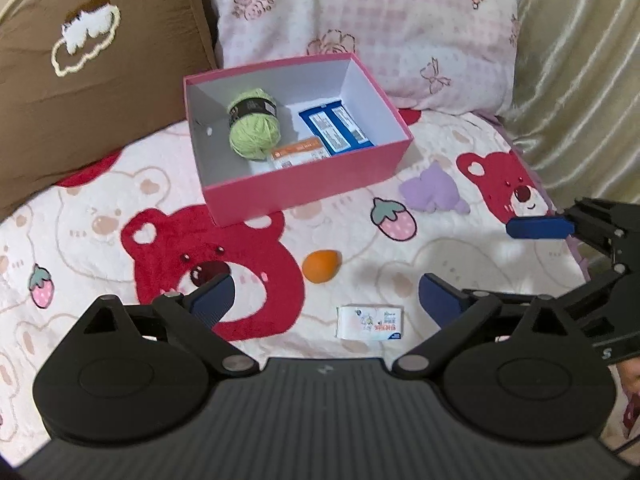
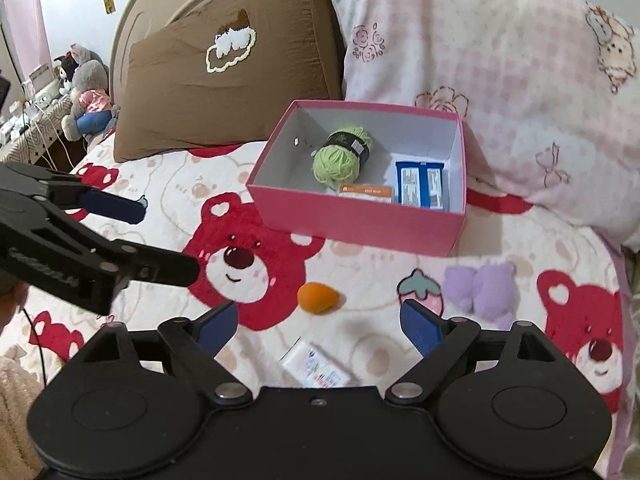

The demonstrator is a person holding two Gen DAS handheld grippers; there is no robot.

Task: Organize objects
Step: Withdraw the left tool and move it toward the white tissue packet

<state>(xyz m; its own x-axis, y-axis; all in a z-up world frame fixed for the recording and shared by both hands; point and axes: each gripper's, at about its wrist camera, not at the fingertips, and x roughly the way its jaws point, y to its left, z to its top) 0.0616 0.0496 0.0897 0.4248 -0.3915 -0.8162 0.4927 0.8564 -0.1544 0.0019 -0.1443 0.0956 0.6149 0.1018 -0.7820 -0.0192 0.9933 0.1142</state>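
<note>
Nearest the left wrist camera, the left claw (image 1: 324,296) stands wide apart over the bed, its blue pads clear of everything and nothing between them; just beyond its fingers, toward 12 o'clock, lie a small white tissue pack (image 1: 370,322) and an orange egg-shaped thing (image 1: 321,265) on the bear-print blanket (image 1: 100,220). The pack carries small coloured print too fine to read. The right claw (image 2: 320,322) is likewise spread wide and empty, with the same orange thing (image 2: 317,297) and tissue pack (image 2: 316,368) between and ahead of its fingers, touching neither. In the left view the right claw enters at 3 o'clock. At 12 o'clock sits the open pink box (image 1: 304,196) with a white inside; it holds a green yarn ball (image 1: 253,124) with a dark paper band at its left, a blue packet (image 1: 336,126) with white label panels at its right, and an orange-and-white packet (image 1: 300,154) against the near wall. Their lettering is not legible. A lilac plush piece (image 1: 434,192) lies on the blanket at 2 o'clock, just right of the box. Behind the box lean a brown pillow (image 1: 80,92) with a stitched cloud and a pink checked pillow (image 1: 380,28).
</note>
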